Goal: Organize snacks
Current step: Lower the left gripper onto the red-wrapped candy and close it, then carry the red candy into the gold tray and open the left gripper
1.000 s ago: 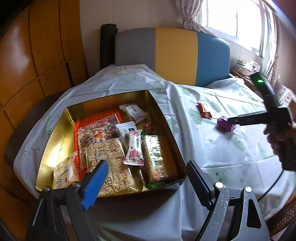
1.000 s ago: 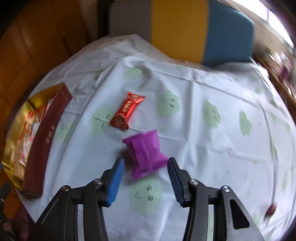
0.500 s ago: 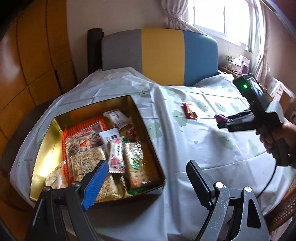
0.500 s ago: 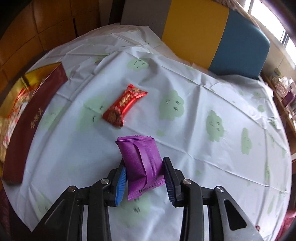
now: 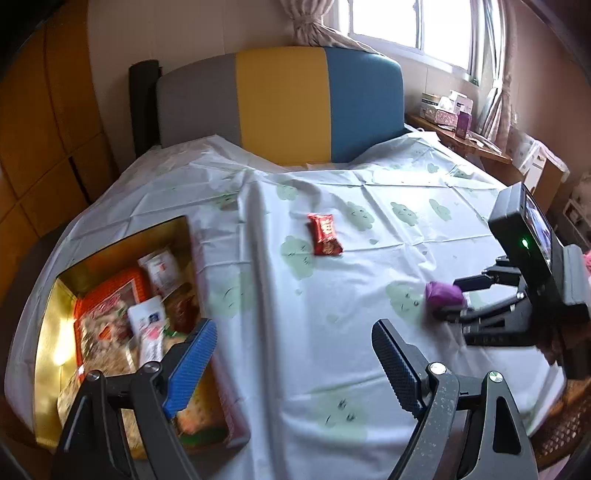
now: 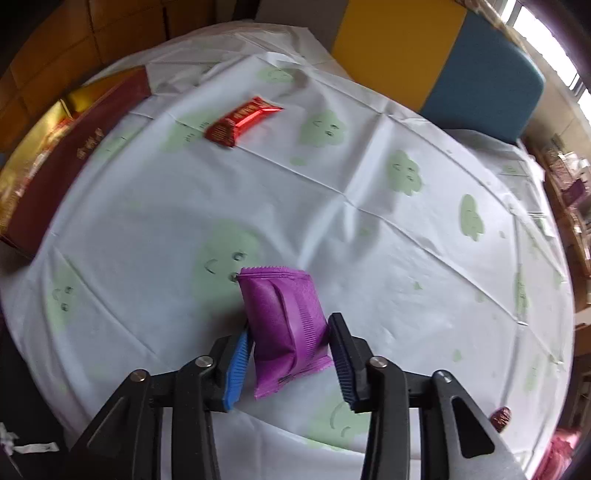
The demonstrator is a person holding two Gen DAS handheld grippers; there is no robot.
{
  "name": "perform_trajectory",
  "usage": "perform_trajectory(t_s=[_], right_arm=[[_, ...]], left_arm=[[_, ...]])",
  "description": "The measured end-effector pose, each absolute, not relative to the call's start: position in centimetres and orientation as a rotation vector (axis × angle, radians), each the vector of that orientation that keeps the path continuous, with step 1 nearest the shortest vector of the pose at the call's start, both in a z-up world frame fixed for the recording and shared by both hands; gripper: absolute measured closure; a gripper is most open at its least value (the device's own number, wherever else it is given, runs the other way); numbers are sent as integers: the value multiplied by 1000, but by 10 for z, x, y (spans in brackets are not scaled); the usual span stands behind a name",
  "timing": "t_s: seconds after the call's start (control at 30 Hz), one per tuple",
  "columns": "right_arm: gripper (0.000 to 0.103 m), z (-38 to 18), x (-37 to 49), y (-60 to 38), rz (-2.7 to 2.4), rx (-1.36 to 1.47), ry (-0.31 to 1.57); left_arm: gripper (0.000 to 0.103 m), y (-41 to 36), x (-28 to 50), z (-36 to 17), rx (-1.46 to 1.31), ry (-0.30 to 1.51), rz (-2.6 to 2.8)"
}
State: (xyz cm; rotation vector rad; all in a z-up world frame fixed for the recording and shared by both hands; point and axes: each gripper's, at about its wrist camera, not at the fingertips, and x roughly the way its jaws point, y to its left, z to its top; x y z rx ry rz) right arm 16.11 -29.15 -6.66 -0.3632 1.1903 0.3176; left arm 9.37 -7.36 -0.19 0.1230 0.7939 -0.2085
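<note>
In the right wrist view, the right gripper [image 6: 288, 354] grasps the purple packet [image 6: 284, 321] at lower centre; its jaws have just been opening slightly. Beyond, a red candy [image 6: 242, 120] lies on the counter [image 6: 369, 240], tin [image 6: 55, 147] at upper left. The left gripper [image 5: 295, 365] hangs released, empty.

Cloud-print tablecloth [image 5: 369, 354] under gold tin [image 5: 48, 332], red snack [image 5: 325, 240].

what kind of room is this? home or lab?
Likely a home, probably a dining or living room: a table under a cloud-print tablecloth, an upholstered chair behind it, and a curtained window with household clutter on a side shelf.
</note>
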Motion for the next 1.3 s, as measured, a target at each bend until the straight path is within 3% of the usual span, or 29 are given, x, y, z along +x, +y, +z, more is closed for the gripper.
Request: perform_trajectory(t_s=[0.1, 0.33, 0.67, 0.87, 0.93, 0.97, 1.0, 1.03, 1.3], right_arm=[[42, -69, 164, -290, 346, -358, 1203], [42, -55, 161, -289, 393, -322, 1170], [42, -43, 169, -305, 314, -301, 1145], [42, -35, 175, -314, 288, -266, 1121], [42, -35, 177, -316, 271, -261, 1124], [42, -35, 178, -317, 272, -251, 1123], [42, -34, 180, -319, 282, -233, 1125], [42, -34, 181, -321, 288, -210, 1129], [42, -26, 187, -335, 333, -59, 1132]], left_arm=[[17, -85, 112, -4, 124, 809, -216], [17, -102, 172, -17, 90, 905, -245], [31, -136, 246, -46, 156, 996, -237], [31, -148, 275, -60, 200, 1025, -213], [43, -150, 284, -68, 202, 1049, -205], [64, -151, 288, -73, 201, 1065, -203], [76, -151, 289, -75, 193, 1071, -208], [80, -151, 287, -73, 194, 1048, -199], [80, -140, 221, -57, 157, 1017, -244]])
